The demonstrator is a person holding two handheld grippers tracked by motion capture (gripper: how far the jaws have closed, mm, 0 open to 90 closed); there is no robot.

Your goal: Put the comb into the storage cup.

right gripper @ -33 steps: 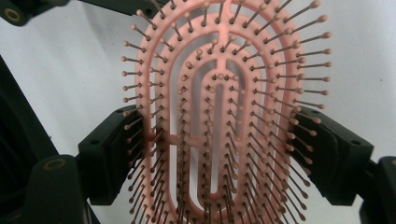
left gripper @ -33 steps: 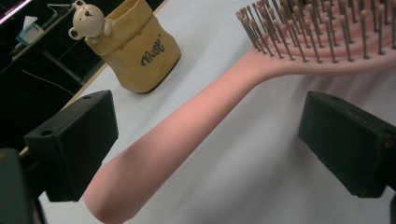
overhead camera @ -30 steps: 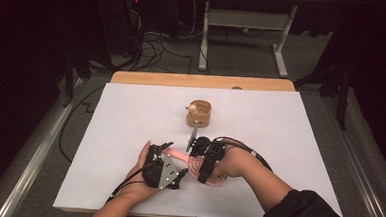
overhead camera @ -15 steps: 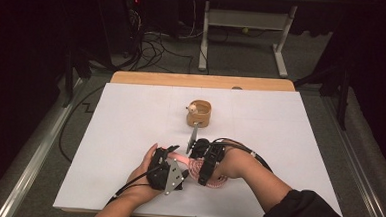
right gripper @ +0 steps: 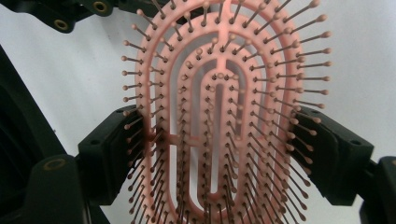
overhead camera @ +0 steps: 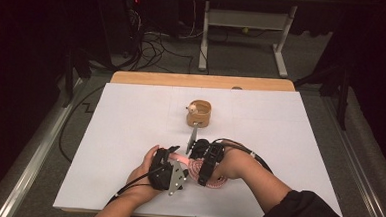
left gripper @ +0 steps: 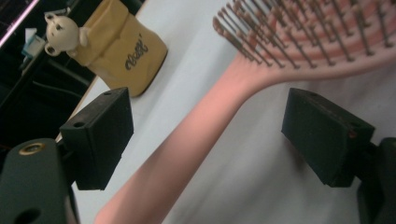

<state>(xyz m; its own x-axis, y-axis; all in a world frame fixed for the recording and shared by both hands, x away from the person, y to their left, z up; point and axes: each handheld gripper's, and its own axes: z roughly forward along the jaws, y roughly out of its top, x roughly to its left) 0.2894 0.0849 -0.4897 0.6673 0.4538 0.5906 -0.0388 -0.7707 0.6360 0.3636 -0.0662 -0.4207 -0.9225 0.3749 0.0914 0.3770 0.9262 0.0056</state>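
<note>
- While we hold the pink paddle hairbrush low over the white counter, the right gripper has its fingers clamped on both edges of the brush head, bristles facing the camera.
- Our left gripper straddles the brush handle; its fingers stand apart, clear of the handle, and have just been closing.
- Farther back on the counter we see a tan pouch-shaped holder with a small white bear figure at its rim.
</note>
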